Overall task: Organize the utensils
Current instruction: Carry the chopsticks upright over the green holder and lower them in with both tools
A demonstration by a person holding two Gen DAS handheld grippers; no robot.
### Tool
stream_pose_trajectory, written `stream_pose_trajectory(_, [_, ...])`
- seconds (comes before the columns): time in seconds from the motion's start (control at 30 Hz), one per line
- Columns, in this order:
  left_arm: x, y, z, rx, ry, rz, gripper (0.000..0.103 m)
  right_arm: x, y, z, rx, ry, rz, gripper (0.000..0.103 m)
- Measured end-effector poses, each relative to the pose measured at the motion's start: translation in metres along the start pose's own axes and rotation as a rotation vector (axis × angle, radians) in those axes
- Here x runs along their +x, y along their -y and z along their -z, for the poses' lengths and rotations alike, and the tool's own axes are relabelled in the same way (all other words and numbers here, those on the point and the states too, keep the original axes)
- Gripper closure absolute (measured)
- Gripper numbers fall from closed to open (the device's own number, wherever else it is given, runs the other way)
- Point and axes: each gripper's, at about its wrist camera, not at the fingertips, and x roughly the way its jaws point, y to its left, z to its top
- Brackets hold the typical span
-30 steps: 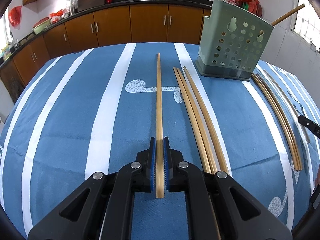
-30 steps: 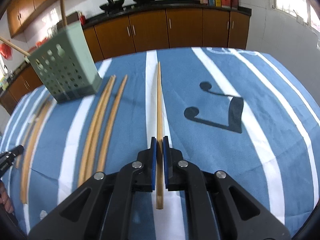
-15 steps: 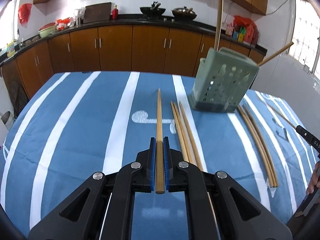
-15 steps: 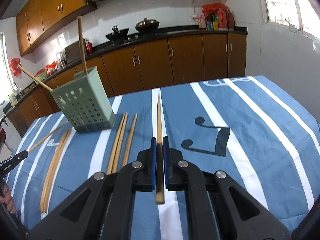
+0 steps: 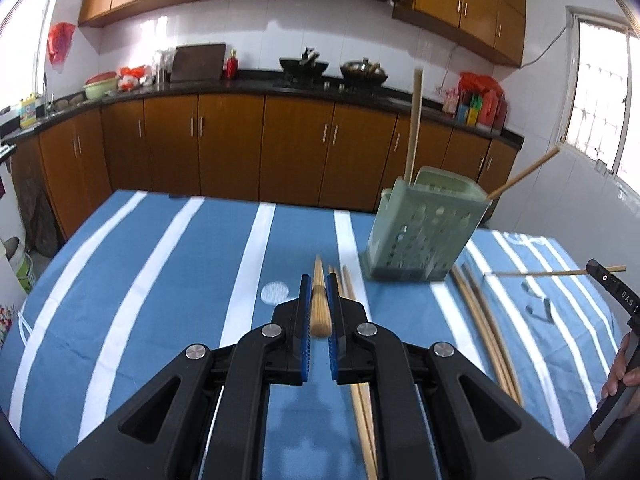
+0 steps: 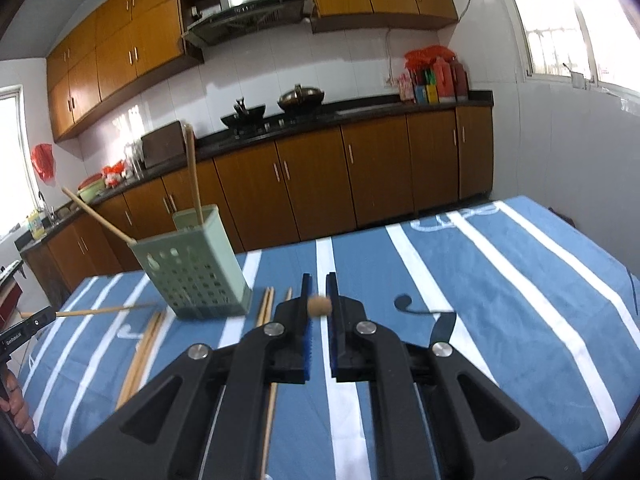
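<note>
Brown kitchen cabinets line the wall beyond a table under a blue cloth with white stripes, whose far edge runs just behind the pale green perforated plastic utensil holder. Left of the holder the cloth lies wide and bare; right of it, seen from the right wrist, another broad bare stretch reaches the table's edge. Two bamboo chopsticks stand in the holder. Loose chopsticks lie in groups on either side of it; their count blurs. The left gripper is clamped on one bamboo chopstick, and the right gripper on another. A second ago both chopsticks lay on the cloth; now both are lifted clear.
</note>
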Motion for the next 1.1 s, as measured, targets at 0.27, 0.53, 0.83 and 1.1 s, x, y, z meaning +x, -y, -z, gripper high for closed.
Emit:
stream_pose_trajectory(0.27, [-0.011,0.006,-0.017,0.014,0.059,0.003,0.096,-0.004,-0.008,-0.014,-0.016,0.037,-0.015,0.096])
stream_pose_trajectory(0.53, [-0.02,0.008,-0.031,0.025,0.089,0.004,0.096,-0.017,-0.017,-0.036,-0.045,0.074,-0.05,0.096])
stream_pose_trajectory(0.83, [-0.059,0.026,-0.069,0.06,0.193,0.08,0.096,-0.063,-0.037,-0.097,-0.024,0.114,-0.246,0.096])
stream_pose_trajectory(1.1, [-0.076,0.058,-0.105,0.07,0.301,0.142,0.096,-0.079,-0.07,-0.135,-0.034,0.194,-0.337,0.096])
